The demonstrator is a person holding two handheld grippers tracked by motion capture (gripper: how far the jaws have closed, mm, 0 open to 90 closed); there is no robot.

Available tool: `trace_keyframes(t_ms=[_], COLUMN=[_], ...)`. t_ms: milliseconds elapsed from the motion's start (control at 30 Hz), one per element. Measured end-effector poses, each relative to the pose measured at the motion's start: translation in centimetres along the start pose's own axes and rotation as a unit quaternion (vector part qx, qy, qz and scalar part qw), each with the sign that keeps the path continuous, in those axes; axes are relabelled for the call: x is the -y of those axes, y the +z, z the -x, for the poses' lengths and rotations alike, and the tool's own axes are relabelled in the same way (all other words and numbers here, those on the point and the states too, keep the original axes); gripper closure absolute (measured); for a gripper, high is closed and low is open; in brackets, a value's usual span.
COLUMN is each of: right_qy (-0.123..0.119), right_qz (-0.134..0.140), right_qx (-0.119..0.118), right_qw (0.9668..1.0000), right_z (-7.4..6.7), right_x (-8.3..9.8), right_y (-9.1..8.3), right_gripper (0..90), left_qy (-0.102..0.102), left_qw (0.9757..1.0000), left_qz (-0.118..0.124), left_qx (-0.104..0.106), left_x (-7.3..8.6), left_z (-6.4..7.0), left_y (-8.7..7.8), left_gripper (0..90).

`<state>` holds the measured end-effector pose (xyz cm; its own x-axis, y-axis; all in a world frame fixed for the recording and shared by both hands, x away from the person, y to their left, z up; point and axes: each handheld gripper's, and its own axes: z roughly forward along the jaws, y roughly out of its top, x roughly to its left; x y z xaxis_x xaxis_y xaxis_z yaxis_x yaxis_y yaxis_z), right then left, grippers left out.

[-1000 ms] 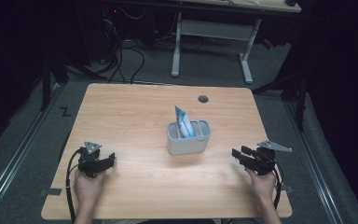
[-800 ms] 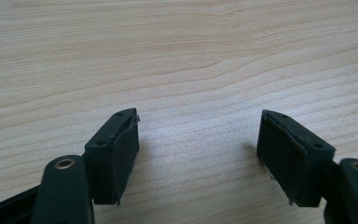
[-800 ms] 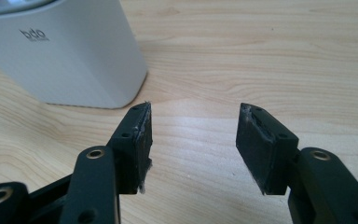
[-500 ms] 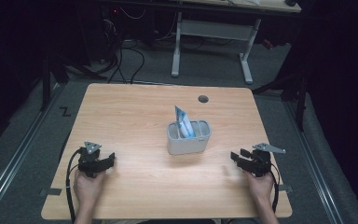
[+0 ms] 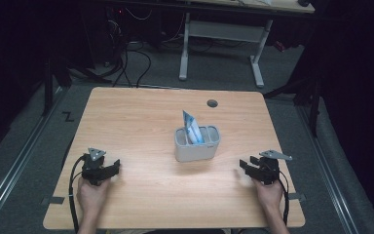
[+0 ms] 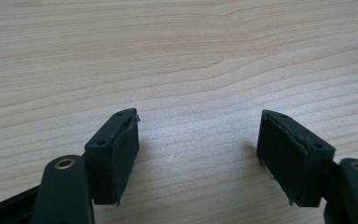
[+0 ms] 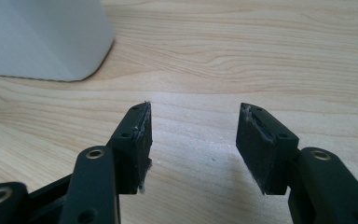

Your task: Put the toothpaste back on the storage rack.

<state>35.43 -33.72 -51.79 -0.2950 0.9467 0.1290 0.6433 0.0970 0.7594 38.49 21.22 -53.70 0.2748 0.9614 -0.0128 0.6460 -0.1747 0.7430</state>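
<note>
Grey holder [image 5: 196, 145] with a blue-and-white packet [image 5: 192, 127] standing in it, mid-tabletop [image 5: 141, 117], well apart from both tools. Left gripper [image 5: 113, 166] at the near left edge, jaws spread over bare wood, nothing between. Right gripper [image 5: 242, 168] at the near right, jaws likewise spread and empty, pointing toward the holder.

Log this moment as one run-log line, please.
left gripper: open, empty | right gripper: open, empty | grey holder: mid-table, blue packet upright inside | contact: none
</note>
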Motion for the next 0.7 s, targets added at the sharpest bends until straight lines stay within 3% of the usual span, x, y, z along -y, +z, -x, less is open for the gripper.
trace_keyframes(t_ms=[700], right_qy=[-0.023], right_qz=[-0.024], right_qx=[0.039], right_qw=[0.9987], right_z=[0.0], right_x=[0.4], right_y=[1.3], right_gripper=[44.3], left_qy=[0.000], left_qw=[1.0000], left_qz=[0.000], left_qx=[0.000], left_x=[0.0], left_z=[0.0], left_y=[0.0], left_gripper=[30.0])
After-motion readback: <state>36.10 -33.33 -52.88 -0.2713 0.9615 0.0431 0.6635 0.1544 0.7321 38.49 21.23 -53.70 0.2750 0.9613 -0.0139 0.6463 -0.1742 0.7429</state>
